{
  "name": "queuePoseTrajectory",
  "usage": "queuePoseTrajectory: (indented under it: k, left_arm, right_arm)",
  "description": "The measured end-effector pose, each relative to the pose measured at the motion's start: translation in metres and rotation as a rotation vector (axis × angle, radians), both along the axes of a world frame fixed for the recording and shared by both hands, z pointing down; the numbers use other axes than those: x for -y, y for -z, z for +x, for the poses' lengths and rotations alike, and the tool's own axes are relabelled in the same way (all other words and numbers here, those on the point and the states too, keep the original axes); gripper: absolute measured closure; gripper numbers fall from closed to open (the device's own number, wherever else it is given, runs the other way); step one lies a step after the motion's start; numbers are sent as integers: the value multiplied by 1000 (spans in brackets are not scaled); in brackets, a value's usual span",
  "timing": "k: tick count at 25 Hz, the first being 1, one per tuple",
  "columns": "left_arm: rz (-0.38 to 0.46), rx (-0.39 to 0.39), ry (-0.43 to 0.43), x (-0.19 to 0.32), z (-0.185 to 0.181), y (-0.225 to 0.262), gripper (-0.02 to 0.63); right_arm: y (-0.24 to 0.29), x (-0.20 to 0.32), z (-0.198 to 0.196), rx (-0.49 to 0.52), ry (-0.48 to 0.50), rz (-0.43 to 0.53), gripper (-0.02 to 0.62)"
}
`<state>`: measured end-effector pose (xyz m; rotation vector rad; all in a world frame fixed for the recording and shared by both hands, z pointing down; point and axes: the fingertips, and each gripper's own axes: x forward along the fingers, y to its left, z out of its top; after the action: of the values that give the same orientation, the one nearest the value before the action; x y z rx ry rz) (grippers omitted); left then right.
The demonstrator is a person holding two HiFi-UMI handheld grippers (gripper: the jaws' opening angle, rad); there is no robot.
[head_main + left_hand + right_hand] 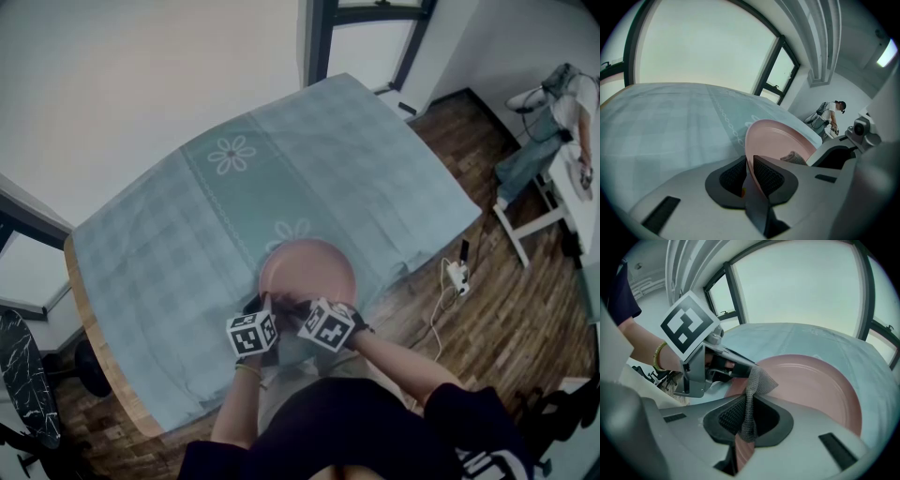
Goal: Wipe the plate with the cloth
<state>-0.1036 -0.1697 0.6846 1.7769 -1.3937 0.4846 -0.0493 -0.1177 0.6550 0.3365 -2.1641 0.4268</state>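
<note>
Left gripper (749, 172) clamps plate (780, 140) rim, likely to steady it, while right gripper (748, 419), just alongside, pinches cloth (757, 379) over plate face, placed for wiping.

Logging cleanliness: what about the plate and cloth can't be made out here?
Near rim of plate, head view: covered by left gripper and right gripper.
The cloth, head view: hidden behind them.
Underside of plate: faces away in every view.
Stains on plate: too dim to tell.
</note>
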Motion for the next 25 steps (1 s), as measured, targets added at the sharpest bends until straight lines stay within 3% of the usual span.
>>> queuePoseTrajectory:
  k: [7,16,25]
  left_arm:
    - [1,1,-1,1,1,-1,546]
    - [-2,-2,-2,0,1,0,546]
    - [-3,-6,-5,0,2,1,546]
  right_arm:
    - [7,45,26,-32,-61,81,561]
    - [2,109,68,-151,-159,204,561]
    - [-12,122,78,-247,-146,199,561]
